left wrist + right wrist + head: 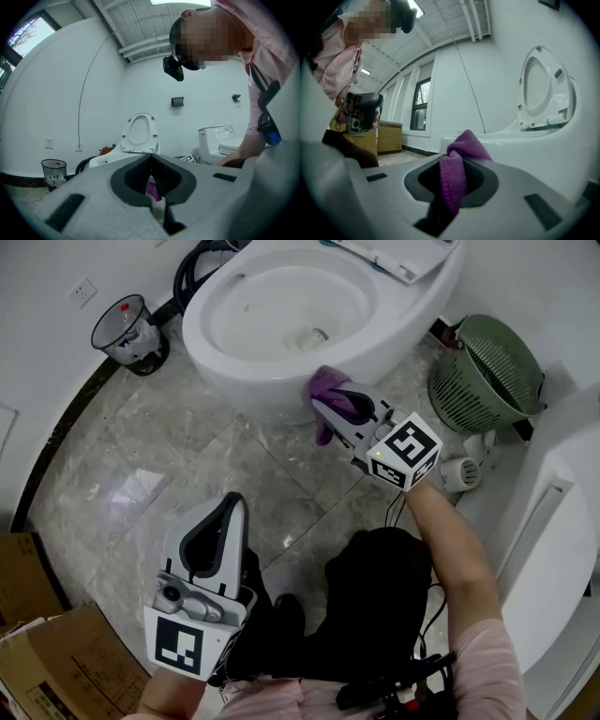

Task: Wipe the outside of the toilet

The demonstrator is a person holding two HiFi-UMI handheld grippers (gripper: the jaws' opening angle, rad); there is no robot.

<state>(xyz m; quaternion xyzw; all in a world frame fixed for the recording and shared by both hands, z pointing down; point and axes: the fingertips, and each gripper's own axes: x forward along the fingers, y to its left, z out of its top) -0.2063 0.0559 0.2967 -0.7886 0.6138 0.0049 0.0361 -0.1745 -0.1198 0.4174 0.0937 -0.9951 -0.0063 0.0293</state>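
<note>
Toilet [281, 329] stood at the far middle of the floor [187, 456], its long axis running from far right to near left. The rounded front of the bowl pointed left and slightly near, and the raised seat [403, 254] was at the far right end.

The right gripper [330, 405] reached far and left to the near outer wall of the bowl, its jaws clamped on a purple cloth [325, 386]. The cloth was bunched at the tips and touched the porcelain just under the rim, with a tail hanging down.

The left gripper [232, 501] hung well apart from the toilet, near and to the left, over bare tile. Its jaws were closed tip to tip with nothing held, and it pointed far towards the bowl.

A wire bin [131, 334] with rubbish sat at the far left by the wall, and a black hose [192, 277] was coiled just left of the bowl. A green basket [487, 376] lay tipped on its side just right of the toilet, with a second white fixture [562, 549] near it at the right edge. Cardboard boxes [47, 662] filled the near left corner. Nothing stood between cloth and bowl.
</note>
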